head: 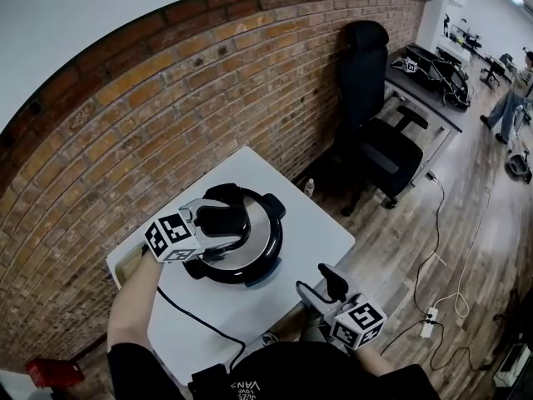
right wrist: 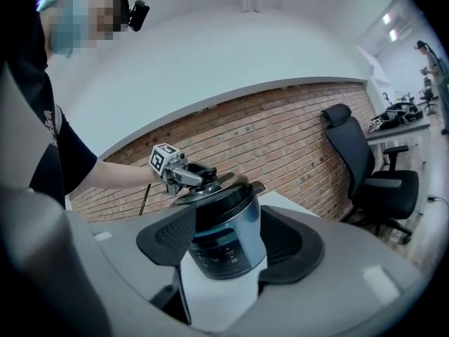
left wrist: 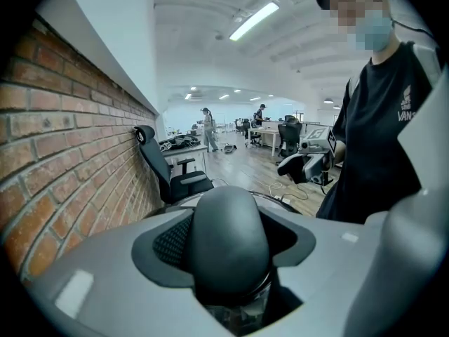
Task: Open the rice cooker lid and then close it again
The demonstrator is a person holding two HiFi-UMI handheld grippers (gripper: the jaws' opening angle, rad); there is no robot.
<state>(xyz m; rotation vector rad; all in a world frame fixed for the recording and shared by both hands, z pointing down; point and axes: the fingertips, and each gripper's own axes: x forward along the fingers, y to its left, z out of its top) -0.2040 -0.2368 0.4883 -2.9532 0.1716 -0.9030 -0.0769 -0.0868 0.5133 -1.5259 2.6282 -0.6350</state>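
Observation:
A black and silver rice cooker point(head: 254, 252) stands on a white table point(head: 312, 223) by the brick wall. Its lid sits on the pot. My left gripper point(head: 218, 222) reaches over the lid and is shut on the black lid handle point(head: 229, 217). In the left gripper view the handle point(left wrist: 228, 248) fills the gap between the jaws. My right gripper point(head: 321, 287) hangs open off the table's front edge, apart from the cooker. Between its wide jaws the right gripper view shows the cooker point(right wrist: 224, 241) and the left gripper point(right wrist: 200, 176) on top of it.
A black power cable point(head: 200, 319) runs from the cooker across the table toward me. A black office chair point(head: 375, 132) and a cluttered desk point(head: 429, 77) stand to the right along the brick wall point(head: 125, 123). Cords and a power strip point(head: 430, 319) lie on the wood floor.

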